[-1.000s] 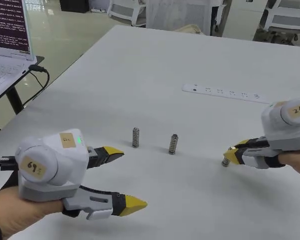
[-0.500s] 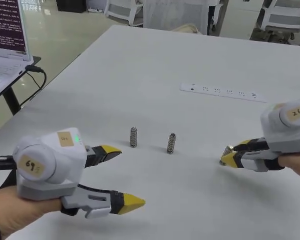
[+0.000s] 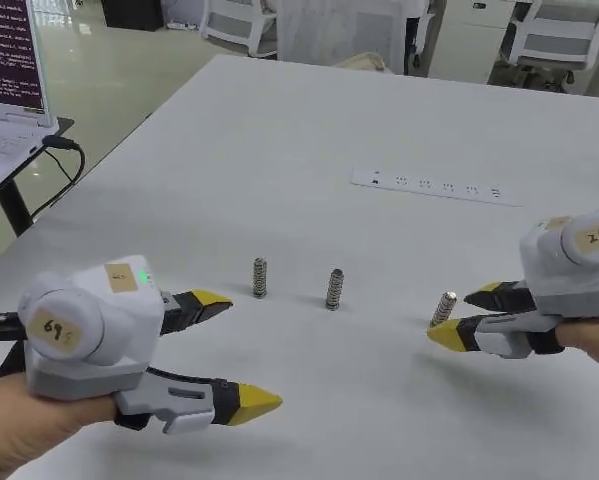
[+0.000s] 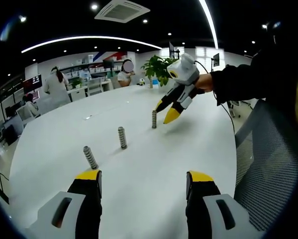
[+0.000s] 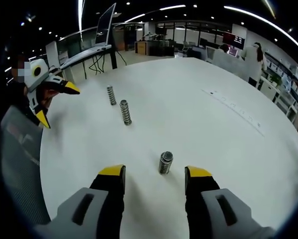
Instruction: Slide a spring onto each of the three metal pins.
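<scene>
Three grey springs stand on pins in a row on the white table: the left spring (image 3: 259, 277), the middle spring (image 3: 334, 289) and the right spring (image 3: 443, 308), which leans slightly. My right gripper (image 3: 459, 314) is open, its yellow fingertips either side of the right spring (image 5: 165, 162) and just short of it, not touching. My left gripper (image 3: 241, 350) hangs open near the table's front left with nothing between its jaws, a short way from the left spring (image 4: 90, 157). In the left gripper view, the right gripper (image 4: 167, 110) sits by the farthest spring (image 4: 154, 119).
A white power strip (image 3: 429, 186) lies farther back on the table (image 3: 279, 150). A laptop (image 3: 4, 70) with a cable stands on a side stand at the far left. Chairs stand beyond the far edge. Bare tabletop lies around the springs.
My right gripper has opened and drawn back a little from the right spring, which now stands alone on the table. The left gripper has hardly moved; the head camera has shifted.
</scene>
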